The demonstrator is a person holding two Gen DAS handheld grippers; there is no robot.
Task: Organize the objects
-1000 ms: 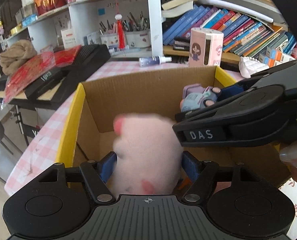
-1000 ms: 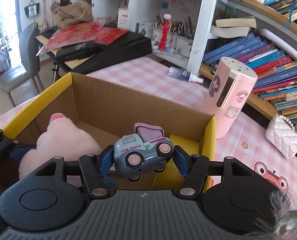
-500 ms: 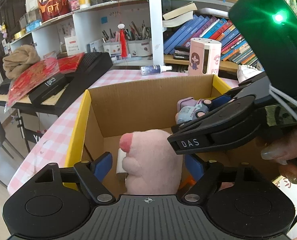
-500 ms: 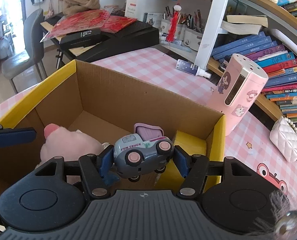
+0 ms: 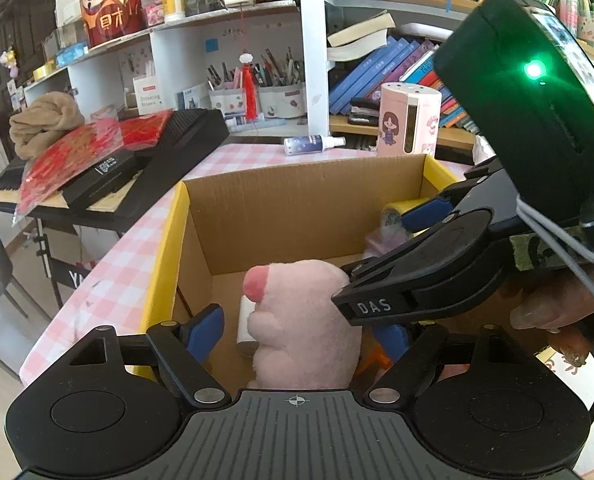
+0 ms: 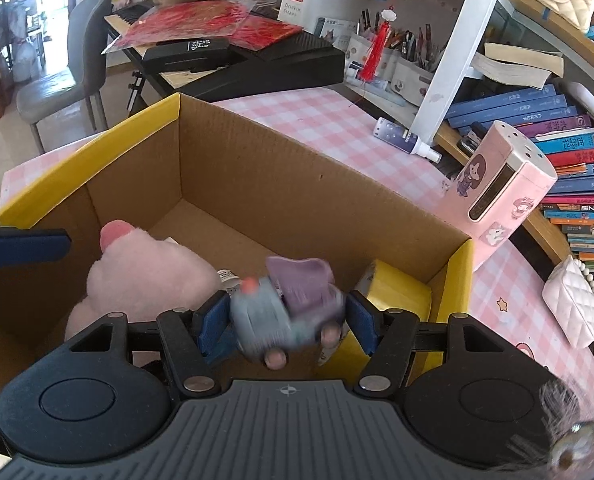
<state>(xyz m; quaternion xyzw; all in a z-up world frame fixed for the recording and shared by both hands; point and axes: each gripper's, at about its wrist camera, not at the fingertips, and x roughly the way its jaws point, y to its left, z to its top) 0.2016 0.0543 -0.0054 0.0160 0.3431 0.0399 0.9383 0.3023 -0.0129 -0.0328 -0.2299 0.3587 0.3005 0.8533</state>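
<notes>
An open cardboard box point(image 5: 297, 196) with yellow flaps sits on the pink checked table; it also shows in the right wrist view point(image 6: 257, 176). A pink plush toy point(image 5: 301, 320) lies inside it, free between the spread fingers of my open left gripper point(image 5: 297, 330). The plush also shows in the right wrist view point(image 6: 145, 276). My right gripper point(image 6: 285, 322) is over the box with its fingers apart. A blurred grey and purple toy truck point(image 6: 285, 312) is tipping between them, nose down. A yellow tape roll point(image 6: 397, 292) lies in the box's right corner.
A pink cartoon canister point(image 6: 501, 188), a small spray bottle point(image 6: 405, 138) and a white quilted purse point(image 6: 573, 304) are on the table beyond the box. Bookshelves stand behind. A black keyboard with red packets point(image 5: 109, 160) stands to the left. A small white item point(image 5: 247, 320) lies beside the plush.
My left gripper opened and let the plush go into the box. My right gripper has just opened, and the toy truck has tipped and is dropping from it.
</notes>
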